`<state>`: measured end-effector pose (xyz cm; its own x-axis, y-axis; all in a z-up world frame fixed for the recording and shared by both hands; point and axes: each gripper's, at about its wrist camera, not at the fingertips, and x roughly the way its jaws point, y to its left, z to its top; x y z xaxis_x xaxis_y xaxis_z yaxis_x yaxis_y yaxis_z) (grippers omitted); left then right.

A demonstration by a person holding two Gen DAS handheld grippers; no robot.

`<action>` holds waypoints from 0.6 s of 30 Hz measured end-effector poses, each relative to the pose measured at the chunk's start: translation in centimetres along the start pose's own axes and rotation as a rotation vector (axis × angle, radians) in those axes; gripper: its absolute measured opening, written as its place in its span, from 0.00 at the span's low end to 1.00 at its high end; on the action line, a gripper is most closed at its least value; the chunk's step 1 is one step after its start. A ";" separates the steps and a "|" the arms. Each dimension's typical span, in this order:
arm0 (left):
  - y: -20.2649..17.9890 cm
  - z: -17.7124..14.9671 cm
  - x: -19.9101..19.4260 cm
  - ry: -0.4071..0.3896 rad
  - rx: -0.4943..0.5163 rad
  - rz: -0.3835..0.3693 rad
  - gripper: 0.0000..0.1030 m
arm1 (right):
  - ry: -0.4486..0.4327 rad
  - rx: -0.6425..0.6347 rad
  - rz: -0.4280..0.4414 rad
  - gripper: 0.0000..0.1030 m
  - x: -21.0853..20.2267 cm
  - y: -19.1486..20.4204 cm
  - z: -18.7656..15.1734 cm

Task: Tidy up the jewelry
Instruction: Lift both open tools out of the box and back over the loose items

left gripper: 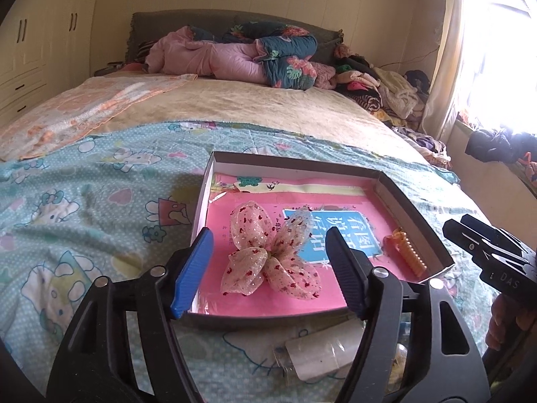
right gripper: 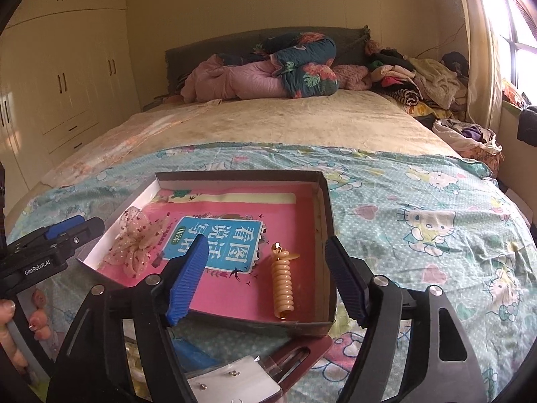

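A shallow cardboard box (left gripper: 302, 162) (right gripper: 235, 174) lies on the cartoon-print bedsheet with a pink book (left gripper: 335, 235) (right gripper: 218, 245) in its bottom. On the book rests a sheer spotted bow (left gripper: 268, 262) (right gripper: 134, 245). An orange ridged hair clip (left gripper: 411, 252) (right gripper: 282, 282) lies near the box's right wall. My left gripper (left gripper: 268, 235) (right gripper: 60, 235) is open just above the bow, its pads well clear of it. My right gripper (right gripper: 265, 240) (left gripper: 486, 245) is open over the clip, with nothing pressed between its fingers.
In front of the box lie a clear plastic packet (left gripper: 319, 352), a white earring card (right gripper: 235, 383) and a dark red flat piece (right gripper: 302, 349). Rolled quilts (left gripper: 235, 57) sit at the headboard, piled clothes (right gripper: 419, 80) at the right, a wardrobe (right gripper: 67, 77) on the left.
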<state>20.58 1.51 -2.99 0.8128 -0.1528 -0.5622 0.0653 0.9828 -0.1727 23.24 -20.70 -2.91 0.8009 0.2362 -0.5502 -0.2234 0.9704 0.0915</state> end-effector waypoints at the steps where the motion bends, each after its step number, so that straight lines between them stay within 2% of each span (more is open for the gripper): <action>1: 0.0 0.0 -0.4 -0.005 -0.004 -0.002 0.63 | -0.011 -0.001 -0.002 0.73 -0.5 0.1 0.0; 9: -0.6 -0.3 -3.1 -0.054 -0.015 -0.020 0.77 | -0.085 -0.017 0.001 0.84 -4.4 0.9 -0.3; 18: -1.1 -0.7 -5.7 -0.104 -0.005 -0.032 0.88 | -0.132 -0.008 -0.001 0.87 -7.3 1.0 -0.7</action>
<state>15.44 1.26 -0.17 0.8660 -0.1725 -0.4693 0.0898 0.9770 -0.1935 16.77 -21.46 0.68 0.8673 0.2400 -0.4362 -0.2264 0.9704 0.0838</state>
